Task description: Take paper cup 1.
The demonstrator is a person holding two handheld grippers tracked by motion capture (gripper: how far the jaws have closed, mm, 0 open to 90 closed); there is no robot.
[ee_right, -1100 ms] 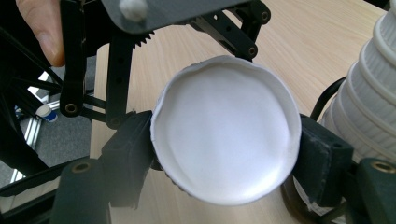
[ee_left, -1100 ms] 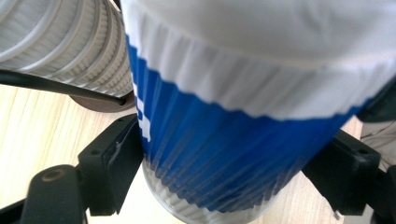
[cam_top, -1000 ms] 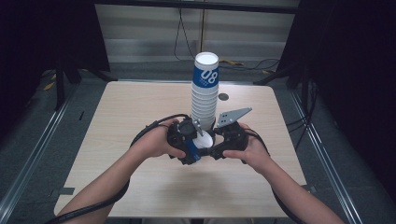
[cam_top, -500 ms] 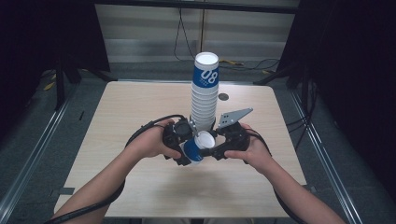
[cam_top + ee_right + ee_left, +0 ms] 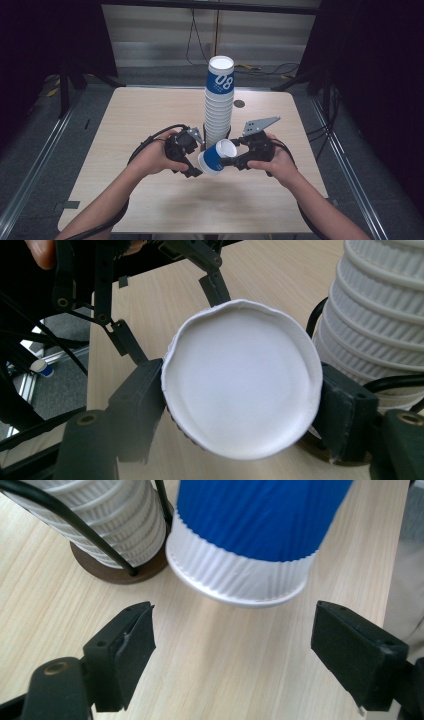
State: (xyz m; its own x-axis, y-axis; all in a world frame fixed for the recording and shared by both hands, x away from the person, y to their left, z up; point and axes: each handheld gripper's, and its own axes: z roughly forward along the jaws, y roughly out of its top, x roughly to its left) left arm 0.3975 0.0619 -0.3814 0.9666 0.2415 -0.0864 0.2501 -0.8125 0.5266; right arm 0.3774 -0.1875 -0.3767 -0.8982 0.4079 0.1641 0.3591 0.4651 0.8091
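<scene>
The wooden surface (image 5: pixel 150 115) takes up the middle of the high view, pale and rectangular, with dark floor around it. Just above the frame's centre stands a tall stack of cups (image 5: pixel 219 102), white and ribbed, the top one blue with white numerals; it sits on a dark round base (image 5: pixel 120 570) with thin black rods rising beside it, seen at the upper left of the left gripper view.

Two forearms come up from the bottom edge of the high view and angle inward, so the hands meet just below the stack. The right hand (image 5: pixel 280 162), at centre right, wraps the right gripper (image 5: pixel 231 161) and points it toward the frame's left. Its jaws are clamped on a single cup (image 5: pixel 216 157), blue with a white ribbed band, which lies tipped on its side above the surface, its open mouth toward the right hand. In the right gripper view the pads press both sides of its rim, which is slightly dented.

The left hand (image 5: pixel 155 157), at centre left, holds the left gripper (image 5: pixel 232 645) aimed at the cup's bottom end. Its jaws stand apart, with the cup's base just beyond them and untouched.
</scene>
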